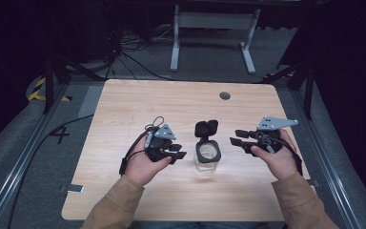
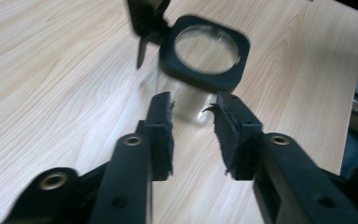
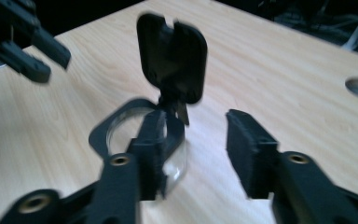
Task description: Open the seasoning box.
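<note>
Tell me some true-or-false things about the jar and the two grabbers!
1. The jar has its lid flipped open. True.
2. The left gripper squeezes the jar. False: its jaws stand apart beside the jar, nothing between them.
3. The jar lies on its side. False: it stands upright on the table.
4. The right gripper holds nothing. True.
5. The jar sits between the two grippers. True.
6. The lid is white. False: it is black.

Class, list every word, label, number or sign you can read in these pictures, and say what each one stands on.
"4" – a dark figure marked on the grey floor left of the table.
The clear jar, its open black lid and both claws show no writing that can be read.
</note>
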`<state>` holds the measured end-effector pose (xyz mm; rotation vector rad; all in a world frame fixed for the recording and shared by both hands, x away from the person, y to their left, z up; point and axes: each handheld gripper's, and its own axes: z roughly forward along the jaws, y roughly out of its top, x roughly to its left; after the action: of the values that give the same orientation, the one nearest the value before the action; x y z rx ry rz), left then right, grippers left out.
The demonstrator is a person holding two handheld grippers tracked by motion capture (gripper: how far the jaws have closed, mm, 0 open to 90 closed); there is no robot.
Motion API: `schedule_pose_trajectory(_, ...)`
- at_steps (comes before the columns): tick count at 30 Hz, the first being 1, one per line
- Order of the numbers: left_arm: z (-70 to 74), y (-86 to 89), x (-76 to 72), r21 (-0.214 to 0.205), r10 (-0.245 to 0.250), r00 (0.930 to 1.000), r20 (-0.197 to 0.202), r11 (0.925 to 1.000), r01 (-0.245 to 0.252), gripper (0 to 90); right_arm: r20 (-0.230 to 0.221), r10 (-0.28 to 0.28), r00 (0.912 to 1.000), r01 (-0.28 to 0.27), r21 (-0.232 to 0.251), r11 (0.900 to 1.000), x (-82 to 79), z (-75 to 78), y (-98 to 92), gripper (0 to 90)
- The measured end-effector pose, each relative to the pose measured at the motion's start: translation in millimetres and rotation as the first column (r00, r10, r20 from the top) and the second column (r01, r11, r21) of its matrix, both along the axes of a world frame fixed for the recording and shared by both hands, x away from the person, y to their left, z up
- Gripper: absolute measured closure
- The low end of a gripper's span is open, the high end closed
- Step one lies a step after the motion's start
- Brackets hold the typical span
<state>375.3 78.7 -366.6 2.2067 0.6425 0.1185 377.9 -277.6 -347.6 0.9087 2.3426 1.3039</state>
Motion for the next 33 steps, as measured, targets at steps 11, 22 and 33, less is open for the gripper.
schedule_pose_trajectory(11, -11.7, 42.7, -3.8, 0.099, 0.069, 0.9968, -0.041, 0.993, -0.064, 49.5, -0.055, -0.096, 0.9938, 0.094, -0.04, 0.9948, -13.7, -13.7, -48.9, 41.4)
schedule_pose_trajectory(22, -41.5, 75.0, 14.0, 0.192, 0.165, 0.9813, -0.1, 0.9709, -0.143, 41.1, -0.12, -0.191, 0.9742, 0.175, -0.135, 0.9753, -11.7, -54.0, -82.8, 38.8)
schedule_pose_trajectory(33, -68.0, 86.0, 25.9, 0.261, 0.191, 0.9778, -0.086, 0.9515, -0.163, 33.1, -0.19, -0.227, 0.9551, 0.187, -0.206, 0.9605, -2.0, -89.1, -92.0, 38.3)
